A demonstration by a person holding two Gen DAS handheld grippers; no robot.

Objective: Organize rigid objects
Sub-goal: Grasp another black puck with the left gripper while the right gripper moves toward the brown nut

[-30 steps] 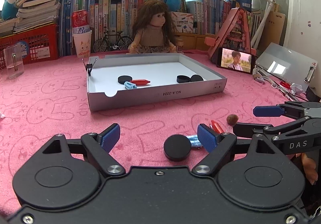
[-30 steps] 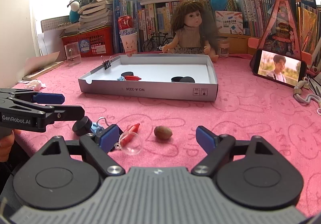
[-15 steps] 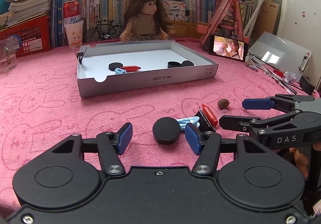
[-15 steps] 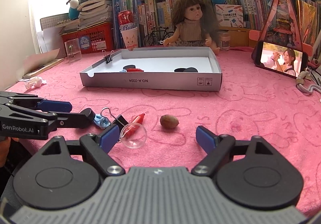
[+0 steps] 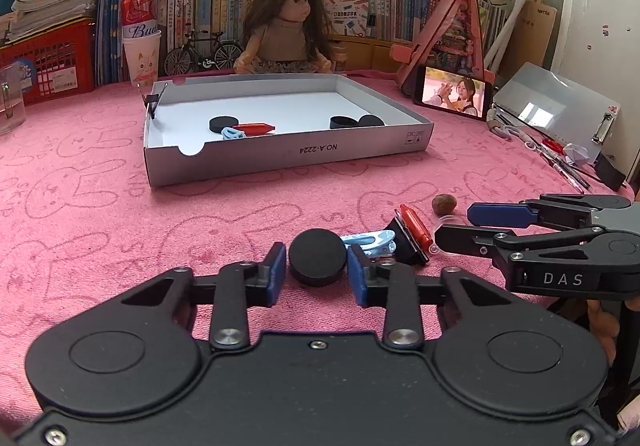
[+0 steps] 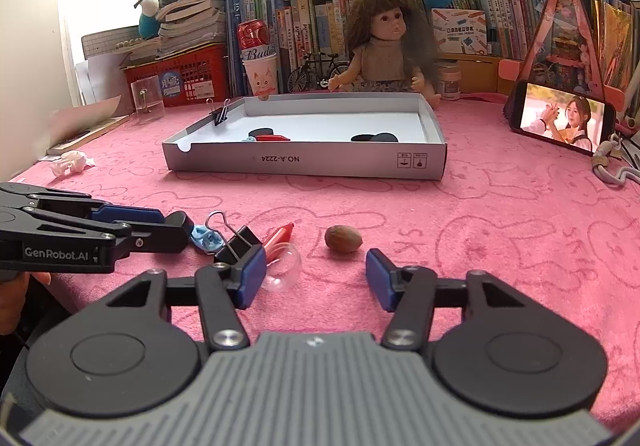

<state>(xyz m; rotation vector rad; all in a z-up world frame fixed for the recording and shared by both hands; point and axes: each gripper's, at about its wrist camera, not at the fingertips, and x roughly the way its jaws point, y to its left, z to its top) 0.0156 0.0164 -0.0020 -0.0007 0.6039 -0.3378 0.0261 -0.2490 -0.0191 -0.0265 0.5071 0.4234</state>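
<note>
The left tool point(image 5: 317, 264) has just been closing and now pinches the black disc point(image 5: 317, 257) across its rim, the blue pads touching it on either side while it rests on the pink cloth of the counter point(image 5: 120, 214), well short of the white box point(image 5: 280, 154). The disc looks stiff, light and smooth-sided, so a grip across its width as here should hold, though the round rim could roll or slip out if the pads sit off-centre. The right tool point(image 6: 316, 274) has also been closing, yet its jaws stand apart with nothing pressed between them; the brown nut point(image 6: 343, 239) lies just ahead of the gap, small, hard and rounded, likely to skid, and best taken across its short axis. The left wrist view shows the pinch plainly and the box floor with two black discs, a third disc, a red piece and a pale blue piece already inside. The right wrist view hides the disc behind the left tool but reveals the clear plastic dome point(image 6: 286, 266) touching its left pad, the wire handles of the black binder clip point(image 6: 236, 244), the red marker point(image 6: 280, 236) and the pale blue clip point(image 6: 206, 240) clustered just beside each other.
</note>
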